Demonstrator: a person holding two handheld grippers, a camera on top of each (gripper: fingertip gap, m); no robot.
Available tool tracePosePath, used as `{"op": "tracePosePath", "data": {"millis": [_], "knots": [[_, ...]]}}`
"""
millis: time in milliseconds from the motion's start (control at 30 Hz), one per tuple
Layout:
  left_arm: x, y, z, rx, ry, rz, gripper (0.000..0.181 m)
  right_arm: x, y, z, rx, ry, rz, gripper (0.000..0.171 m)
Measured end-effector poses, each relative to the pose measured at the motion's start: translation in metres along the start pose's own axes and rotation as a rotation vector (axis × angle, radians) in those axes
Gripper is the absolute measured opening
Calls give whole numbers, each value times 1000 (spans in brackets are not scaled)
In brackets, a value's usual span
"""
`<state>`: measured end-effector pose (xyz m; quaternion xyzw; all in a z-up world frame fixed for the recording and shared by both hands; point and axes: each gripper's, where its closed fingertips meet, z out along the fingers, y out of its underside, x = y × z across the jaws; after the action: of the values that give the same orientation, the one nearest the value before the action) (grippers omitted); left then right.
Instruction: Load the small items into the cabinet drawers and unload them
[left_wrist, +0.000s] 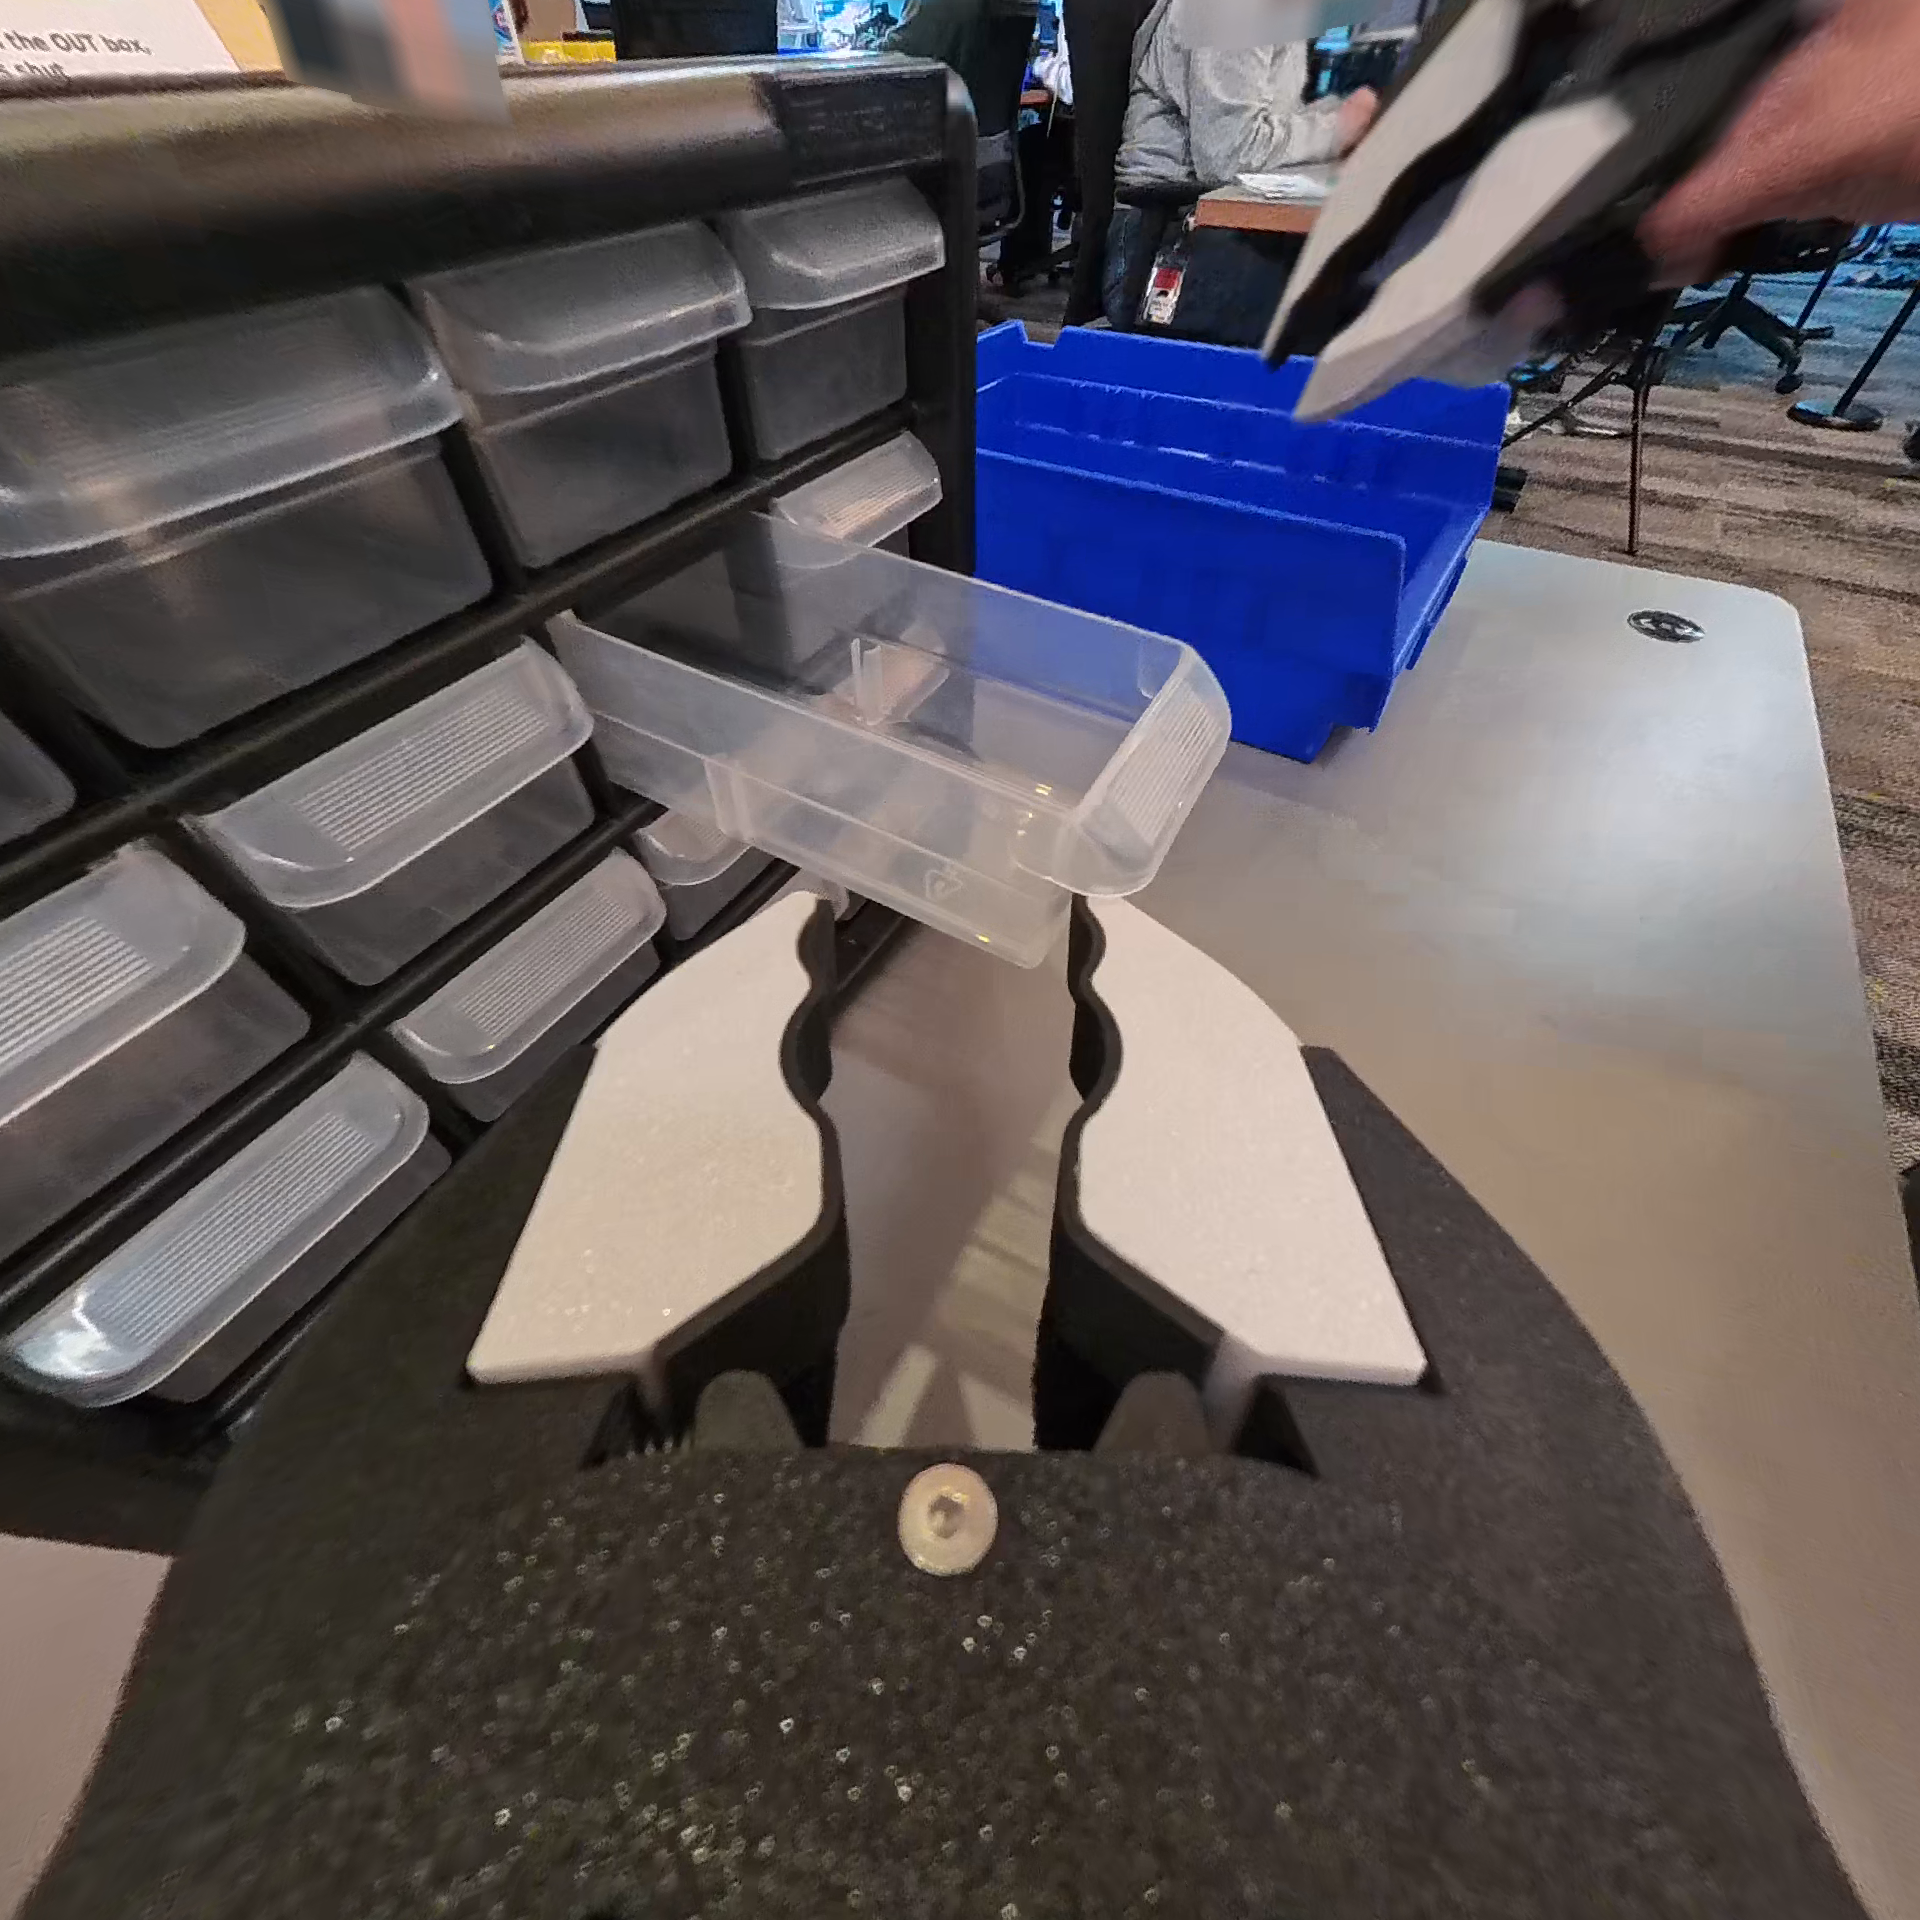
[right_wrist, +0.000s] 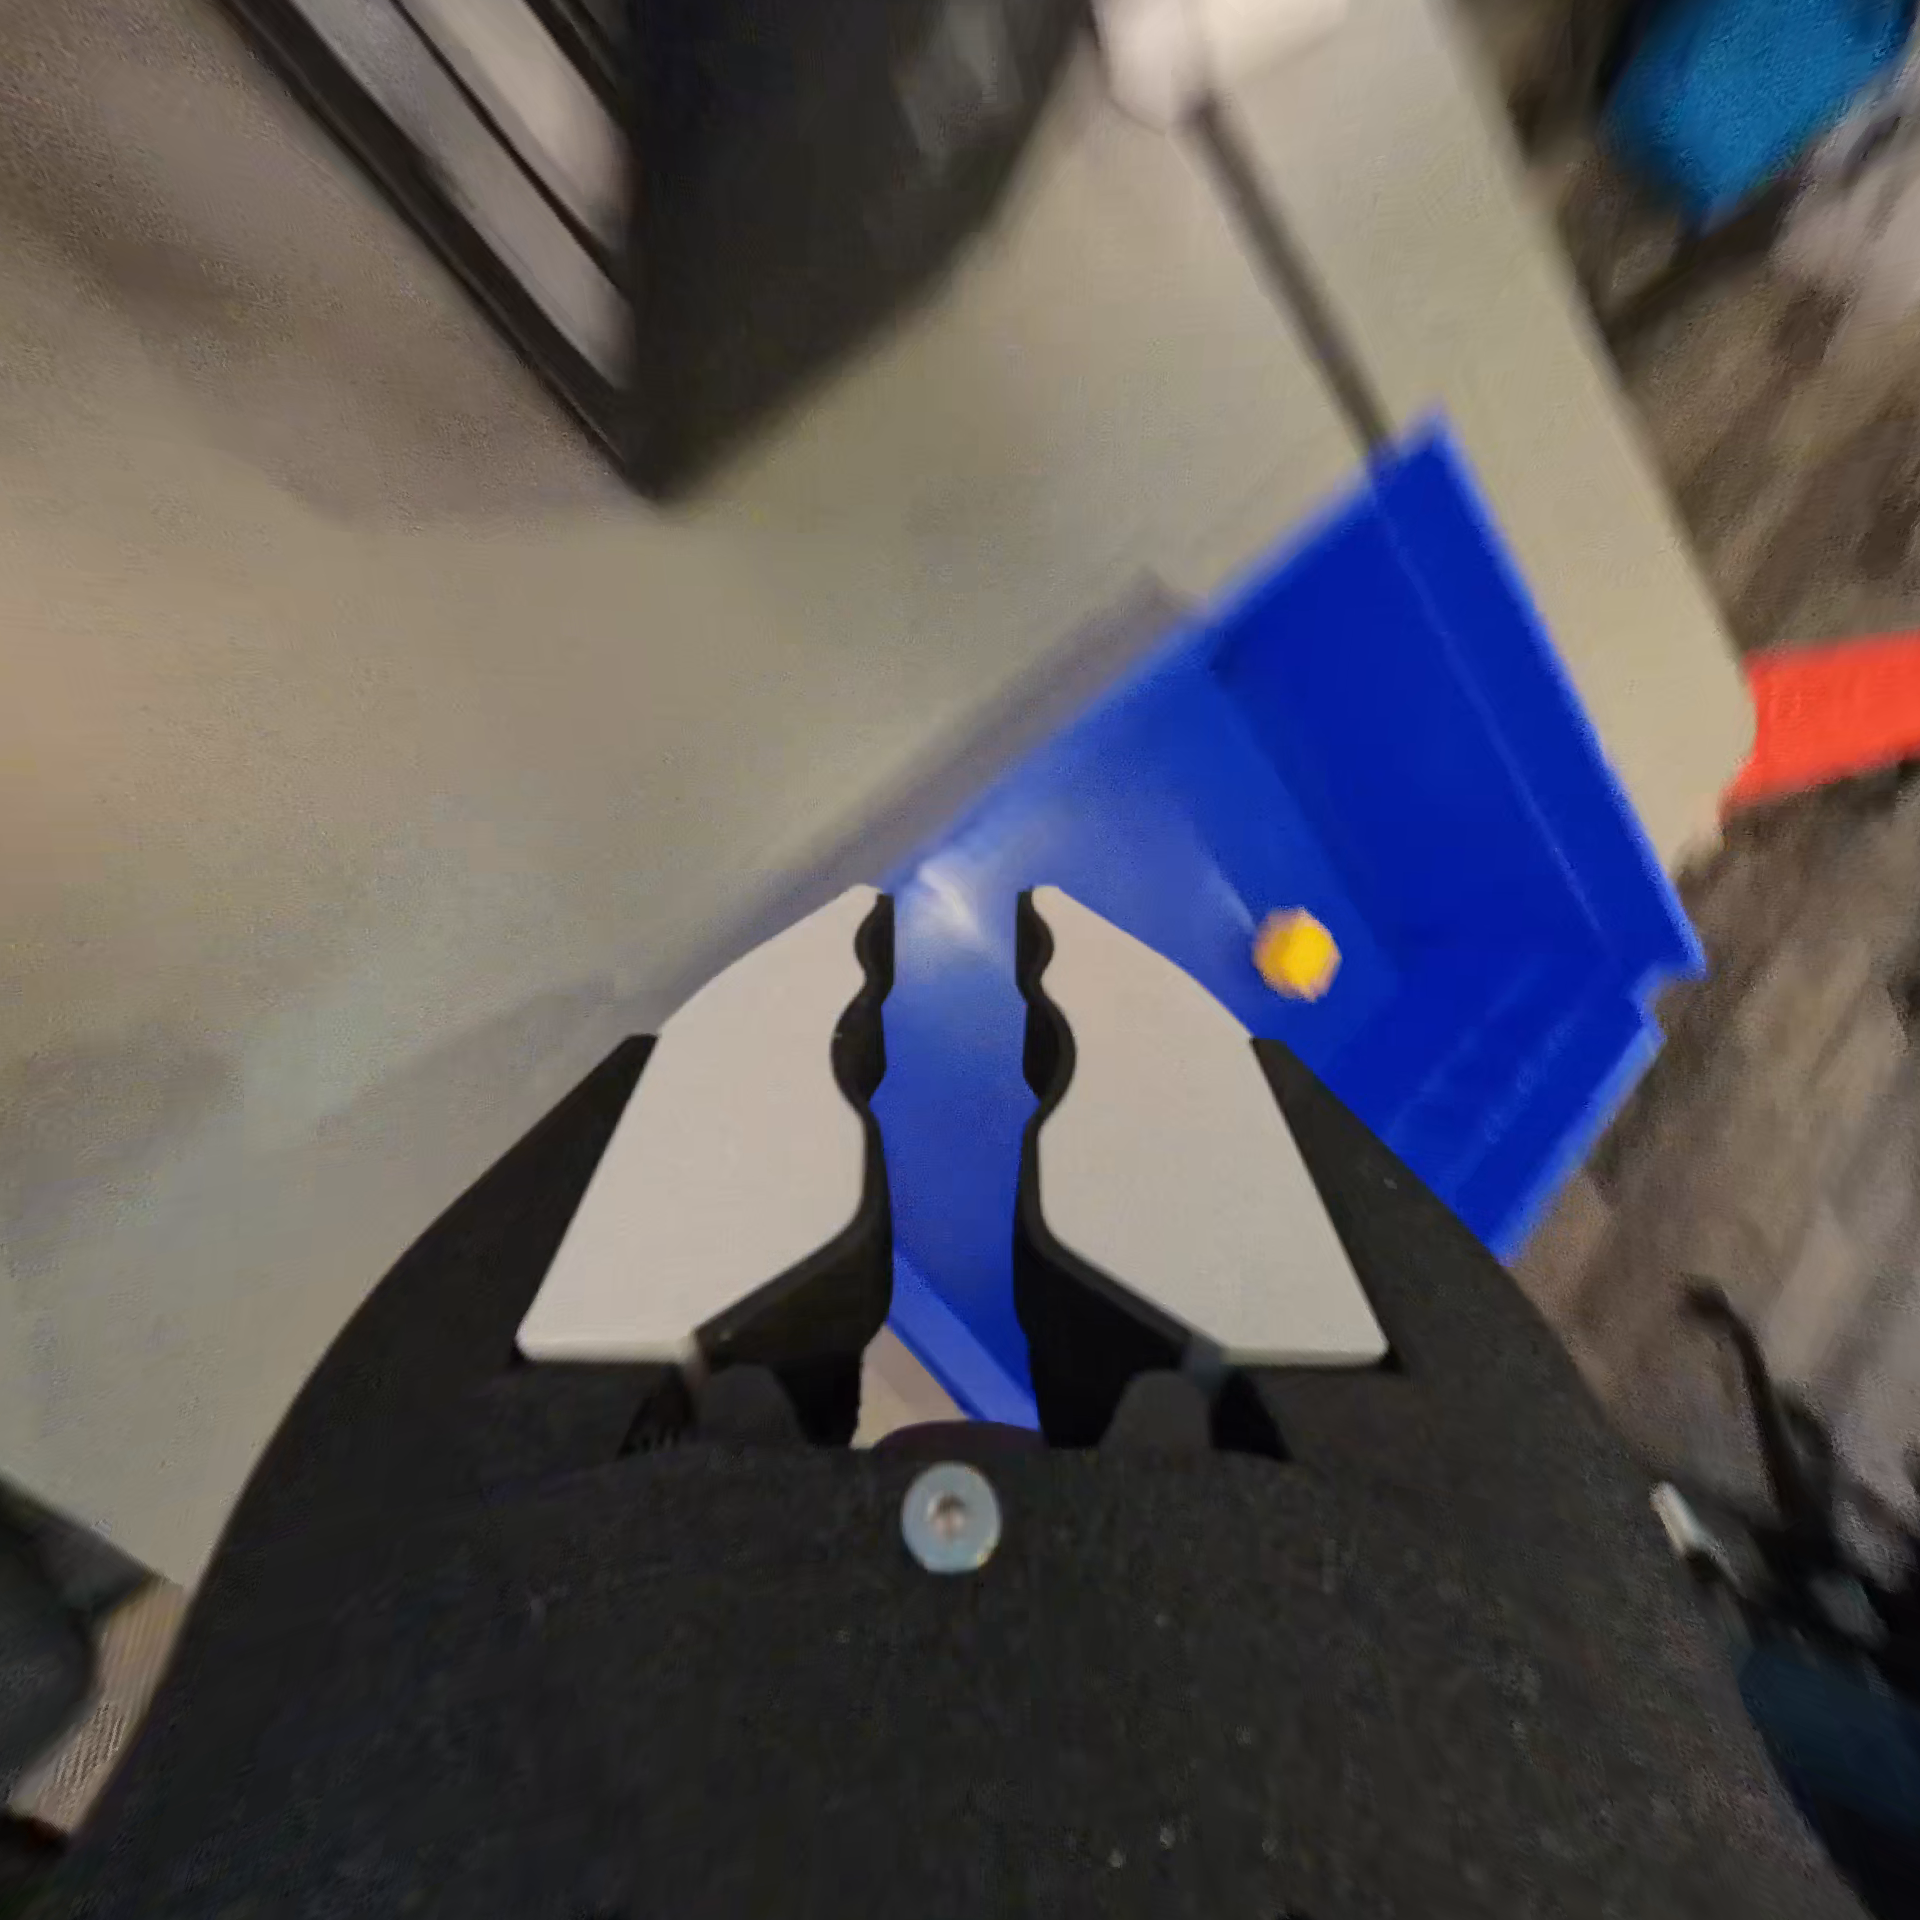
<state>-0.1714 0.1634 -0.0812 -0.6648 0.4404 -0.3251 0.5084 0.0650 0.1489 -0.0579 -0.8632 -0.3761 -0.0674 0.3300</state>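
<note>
A black cabinet (left_wrist: 862, 114) holds several clear drawers. One clear drawer (left_wrist: 935, 748) in its second row is pulled far out and looks empty. My left gripper (left_wrist: 945, 930) is open and empty, its fingertips just under the front of that drawer. My right gripper (right_wrist: 956, 904) is open by a narrow gap and empty, above a blue bin (right_wrist: 1403, 831). A small yellow item (right_wrist: 1294, 951) lies on the bin's floor, to the right of the fingertips. In the left wrist view the right gripper (left_wrist: 1320, 374) hangs over the blue bin (left_wrist: 1195, 540). The right wrist view is blurred.
The blue bin stands on the grey table (left_wrist: 1507, 935) to the right of the cabinet (right_wrist: 790, 260). The table's right edge drops to carpet (left_wrist: 1870, 727). People sit at desks behind. An orange thing (right_wrist: 1839, 717) lies beyond the table edge. The tips of one gripper are about 25 cm away from the tips of the other. From the right gripper's tips to the small yellow item (right_wrist: 1294, 951) is close to 20 cm.
</note>
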Motion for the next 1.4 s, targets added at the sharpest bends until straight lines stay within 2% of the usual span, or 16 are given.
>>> {"op": "tracePosePath", "data": {"millis": [67, 133, 167, 233, 400, 500, 700, 933, 1133, 1267, 1400], "knots": [[-1, 0, 0, 1, 2, -5, 43, -67, -50, -26, 294, -126, -16, 18], [-1, 0, 0, 3, 7, -17, 43, -139, -88, -35, 527, -304, -13, 15], [-1, 0, 1, 4, 10, -22, 43, -159, -100, -28, 591, -309, 28, 15], [-1, 0, 0, 8, 11, -28, 42, -170, -114, -3, 668, -193, 138, 25], [-3, -1, -1, 16, 7, -33, 42, -157, -123, 28, 751, -71, 336, 22], [-5, -1, -2, 15, 1, -30, 42, -151, -130, 27, 826, -124, 427, 20], [-6, 1, -4, 8, -1, -31, 43, -148, -139, 43, 804, -129, 433, 19], [-14, 7, -8, -9, -13, -42, 41, -119, -148, 70, 747, -120, 541, 13], [-18, 9, -10, -18, -20, -46, 41, -117, -147, 87, 698, -241, 698, 15], [-19, 8, -12, -14, -20, -48, 41, -134, -148, 69, 783, -199, 598, 0], [-17, 7, -11, -14, -18, -45, 41, -134, -169, 66, 819, -135, 522, 0]]}}
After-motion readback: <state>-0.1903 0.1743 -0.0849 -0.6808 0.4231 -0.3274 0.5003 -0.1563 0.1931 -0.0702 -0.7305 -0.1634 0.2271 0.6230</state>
